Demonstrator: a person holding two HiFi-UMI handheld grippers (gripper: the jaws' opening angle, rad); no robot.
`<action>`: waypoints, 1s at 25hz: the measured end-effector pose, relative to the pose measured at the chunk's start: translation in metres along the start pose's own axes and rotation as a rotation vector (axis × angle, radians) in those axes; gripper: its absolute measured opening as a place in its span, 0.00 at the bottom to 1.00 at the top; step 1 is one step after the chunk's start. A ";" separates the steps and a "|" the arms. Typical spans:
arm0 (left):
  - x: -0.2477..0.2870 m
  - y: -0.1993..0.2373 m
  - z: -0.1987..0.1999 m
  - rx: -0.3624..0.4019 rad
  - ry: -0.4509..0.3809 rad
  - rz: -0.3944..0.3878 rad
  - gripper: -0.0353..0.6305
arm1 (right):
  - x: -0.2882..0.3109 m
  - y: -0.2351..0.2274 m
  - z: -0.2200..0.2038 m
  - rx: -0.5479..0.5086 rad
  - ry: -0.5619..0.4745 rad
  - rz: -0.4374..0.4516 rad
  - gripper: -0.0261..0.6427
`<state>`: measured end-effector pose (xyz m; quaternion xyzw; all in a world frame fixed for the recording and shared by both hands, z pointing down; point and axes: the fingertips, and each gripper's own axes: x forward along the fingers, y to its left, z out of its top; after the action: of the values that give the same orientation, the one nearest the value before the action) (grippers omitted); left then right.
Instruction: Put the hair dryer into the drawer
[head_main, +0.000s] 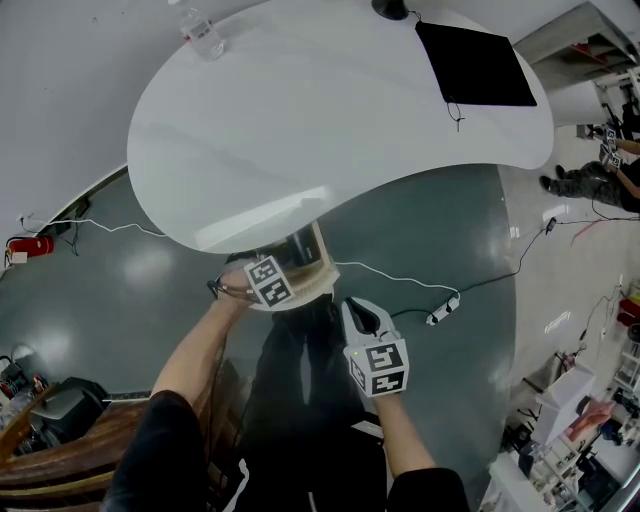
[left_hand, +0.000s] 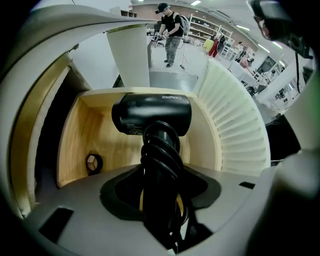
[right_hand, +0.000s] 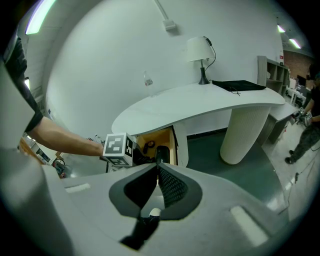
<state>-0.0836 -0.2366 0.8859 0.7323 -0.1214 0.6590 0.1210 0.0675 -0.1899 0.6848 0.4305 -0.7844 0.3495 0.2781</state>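
- Under the near edge of the tabletop (head_main: 330, 120), the wooden drawer (left_hand: 80, 135) stands open.
- My left tongs (left_hand: 160, 200) pinch the hair dryer (left_hand: 152, 114) by its handle, with the cord (left_hand: 162, 155) wound round that handle.
- Dryer's black head is inside the drawer walls, near the back wall; can't tell if it touches the floor.
- Small black ring (left_hand: 93, 162) lies by the drawer's left wall.
- My right tongs (right_hand: 156, 172) are pressed together on nothing, just right of the drawer, not touching it.
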 end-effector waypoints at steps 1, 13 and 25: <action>0.001 0.001 0.000 0.002 0.003 0.001 0.36 | 0.001 0.000 0.000 0.000 0.001 0.001 0.05; 0.017 0.002 0.001 0.012 0.051 0.012 0.36 | 0.004 -0.004 0.000 0.008 0.012 0.005 0.05; 0.027 0.001 0.000 0.020 0.082 0.020 0.36 | 0.008 -0.004 -0.006 0.017 0.020 0.009 0.05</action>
<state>-0.0810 -0.2383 0.9129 0.7046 -0.1171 0.6910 0.1117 0.0682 -0.1905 0.6951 0.4260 -0.7804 0.3616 0.2805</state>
